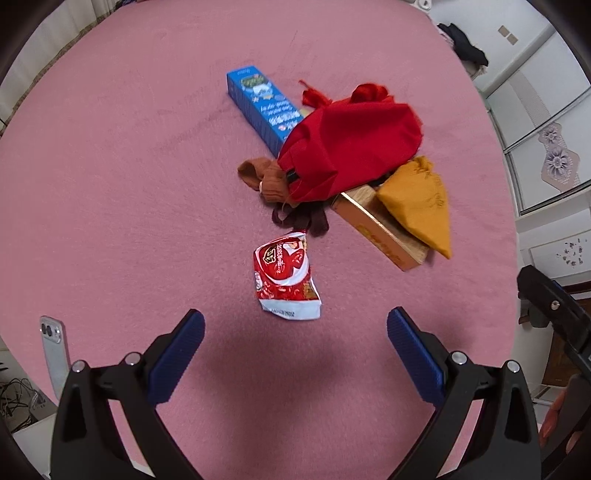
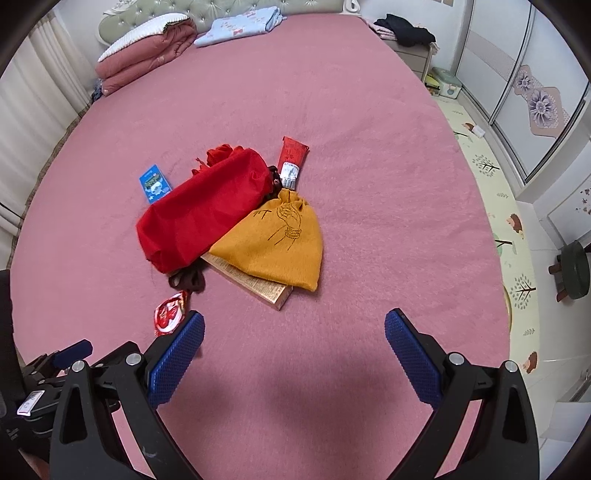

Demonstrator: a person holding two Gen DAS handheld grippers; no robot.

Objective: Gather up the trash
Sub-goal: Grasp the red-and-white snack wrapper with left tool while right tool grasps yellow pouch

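A crumpled red snack wrapper (image 1: 286,277) lies on the pink bed cover just ahead of my open, empty left gripper (image 1: 295,325); it also shows in the right wrist view (image 2: 170,314). Behind it is a pile: a red cloth bag (image 1: 351,144), a yellow drawstring bag (image 2: 275,240), a gold-brown box (image 1: 380,229) under them, a blue carton (image 1: 262,103), brown socks (image 1: 264,177) and a red tube (image 2: 293,158). My right gripper (image 2: 293,325) is open and empty, short of the pile.
A phone (image 1: 53,347) lies at the bed's near left edge. Folded quilts (image 2: 144,48) and a blue blanket (image 2: 240,24) sit by the headboard. To the right are wardrobe doors (image 2: 535,92), a play mat (image 2: 491,192) and a dark stool (image 2: 574,269).
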